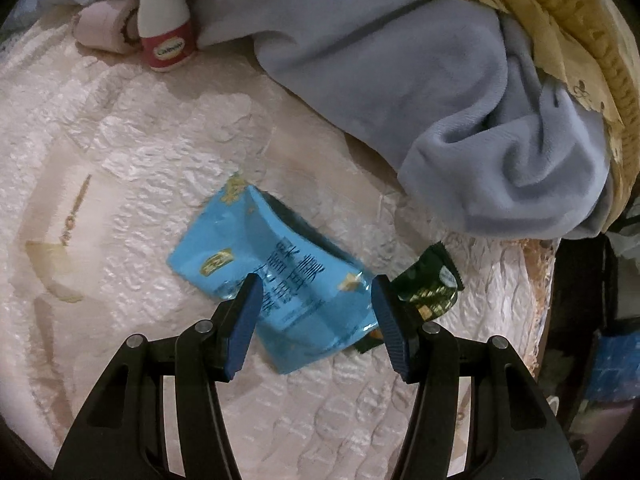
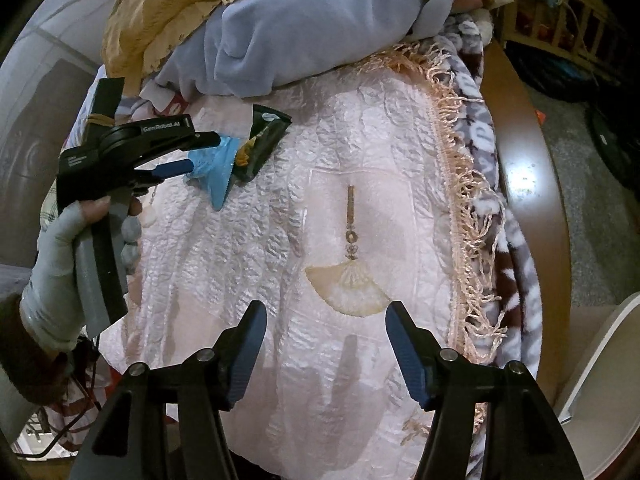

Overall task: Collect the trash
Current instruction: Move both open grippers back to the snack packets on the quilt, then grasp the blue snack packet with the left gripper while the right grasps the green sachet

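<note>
A blue snack wrapper (image 1: 280, 276) lies flat on the pink quilted bedspread (image 1: 120, 168). A dark green wrapper (image 1: 428, 292) lies partly under its right edge. My left gripper (image 1: 316, 284) is open, with its jaws on either side of the blue wrapper's near end, just above it. In the right wrist view the left gripper (image 2: 196, 152) reaches the blue wrapper (image 2: 214, 168) and the green wrapper (image 2: 260, 144) from the left. My right gripper (image 2: 326, 312) is open and empty above the bedspread (image 2: 360, 120), near a fan motif.
A white bottle with a red label (image 1: 164, 24) and a pink roll (image 1: 106, 28) sit at the back left. A light blue blanket (image 1: 420, 80) and yellow cloth (image 1: 560, 20) are piled behind. The fringed bed edge (image 2: 464, 200) and wooden frame (image 2: 524, 160) lie to the right.
</note>
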The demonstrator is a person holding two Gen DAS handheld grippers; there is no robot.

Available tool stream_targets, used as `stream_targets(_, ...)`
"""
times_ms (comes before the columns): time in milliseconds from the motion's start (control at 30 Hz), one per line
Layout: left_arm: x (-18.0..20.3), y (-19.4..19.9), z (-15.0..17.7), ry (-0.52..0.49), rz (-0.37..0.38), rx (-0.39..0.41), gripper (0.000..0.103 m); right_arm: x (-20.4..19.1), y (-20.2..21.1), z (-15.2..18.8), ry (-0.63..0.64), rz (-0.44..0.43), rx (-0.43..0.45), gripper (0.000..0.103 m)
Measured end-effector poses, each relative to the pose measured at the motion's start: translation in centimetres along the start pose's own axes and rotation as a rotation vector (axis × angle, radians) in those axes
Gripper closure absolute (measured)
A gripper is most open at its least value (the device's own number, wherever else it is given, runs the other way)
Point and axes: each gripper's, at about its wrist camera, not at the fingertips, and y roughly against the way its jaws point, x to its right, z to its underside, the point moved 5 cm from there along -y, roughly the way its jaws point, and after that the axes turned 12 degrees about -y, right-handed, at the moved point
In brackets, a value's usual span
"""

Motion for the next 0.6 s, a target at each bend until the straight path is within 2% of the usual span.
stream_targets(200, -0.2, -1.5, -1.5, 0.033, 0.019, -0.004, 0.048, 0.5, -0.2, -0.1, -0.012, 0.003, 0.000, 0.043)
stream_targets(333, -1.8, -0.6, -1.8, 0.135, 0.037, 0.002, 0.048, 0.7, -0.2, 0.0, -0.025, -0.001, -0.001, 0.043)
stream_targets(467, -3.7, 0.5, -0.5, 0.229, 0.048, -0.005, 0.048, 0.7, -0.1, 0.0, -0.031, -0.006, -0.006, 0.043)
stream_targets(600, -4.1, 0.6, 1.4, 0.232, 0.026, -0.025, 0.048, 0.8, 0.0, -0.3, -0.039, -0.016, -0.006, 0.043)
